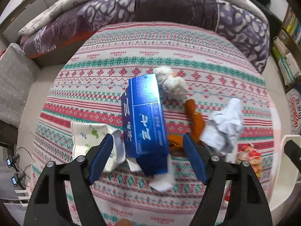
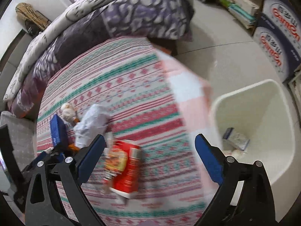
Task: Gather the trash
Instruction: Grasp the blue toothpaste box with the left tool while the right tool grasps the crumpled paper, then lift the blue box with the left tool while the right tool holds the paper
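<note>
Looking down from both grippers, we see a bed covered by a woven blanket (image 1: pixel 169 43) banded in red, green and white. A purple and white patterned quilt (image 1: pixel 131 5) is bunched along its far edge. Pale floor lies to the right, with bookshelves (image 1: pixel 287 43) and a printed carton (image 2: pixel 278 43) beyond.

A glossy blue cardboard box (image 1: pixel 144 116) lies lengthwise on the blanket, its near flap open. Beside it sit a crushed white paper cup with green leaves (image 1: pixel 94 141), a wad of white tissue (image 1: pixel 171 82), a brown wrapper (image 1: pixel 195 120) and crumpled pale paper (image 1: pixel 223 126).

Our left gripper (image 1: pixel 148 146) hangs over the blue box with fingers spread; the box lies between them, and the pads do not press it.

Our right gripper (image 2: pixel 150 150) is also spread wide and grasps nothing. A red printed snack packet (image 2: pixel 126 171), blurred, lies on the blanket between its fingers, nearer the left one. A smooth white plastic bin (image 2: pixel 272 113) stands on the floor just beside the bed, with a small box at its bottom.
</note>
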The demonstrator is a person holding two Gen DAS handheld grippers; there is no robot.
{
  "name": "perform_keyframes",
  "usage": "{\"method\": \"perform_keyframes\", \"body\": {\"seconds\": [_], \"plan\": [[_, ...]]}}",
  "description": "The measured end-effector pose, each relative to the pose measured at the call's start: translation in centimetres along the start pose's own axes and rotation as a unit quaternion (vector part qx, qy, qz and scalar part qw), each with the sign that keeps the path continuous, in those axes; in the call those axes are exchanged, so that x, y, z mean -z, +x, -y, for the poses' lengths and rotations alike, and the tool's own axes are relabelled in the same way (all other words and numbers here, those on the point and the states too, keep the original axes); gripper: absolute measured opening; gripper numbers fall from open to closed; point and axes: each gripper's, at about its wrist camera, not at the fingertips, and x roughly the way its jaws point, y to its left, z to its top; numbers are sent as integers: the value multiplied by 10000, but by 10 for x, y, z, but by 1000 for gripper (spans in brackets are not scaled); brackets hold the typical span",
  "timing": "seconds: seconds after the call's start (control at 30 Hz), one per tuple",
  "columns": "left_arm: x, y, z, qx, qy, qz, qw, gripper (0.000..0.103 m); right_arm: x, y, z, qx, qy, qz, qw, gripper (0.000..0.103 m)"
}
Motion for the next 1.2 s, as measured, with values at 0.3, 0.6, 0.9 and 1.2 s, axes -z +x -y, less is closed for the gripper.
{"method": "perform_keyframes", "body": {"seconds": [0.3, 0.6, 0.9, 1.2], "plan": [[-4, 23, -36, 298, -525, -311, 9977, 41, -5, 46, -45, -341, 94, -452, 9984, 93], [-7, -10, -80, 1029, -1251, -113, 9867, 36, 0, 59, -74, -511, -108, -395, 9979, 93], [-4, -14, -104, 2617, -1791, -641, 9462, 36, 3, 59, -86, -500, -586, -239, 9967, 46], [2, -28, -126, 2843, -1743, -412, 9419, 36, 3, 29, -86, -871, -645, -50, 9941, 46]]}}
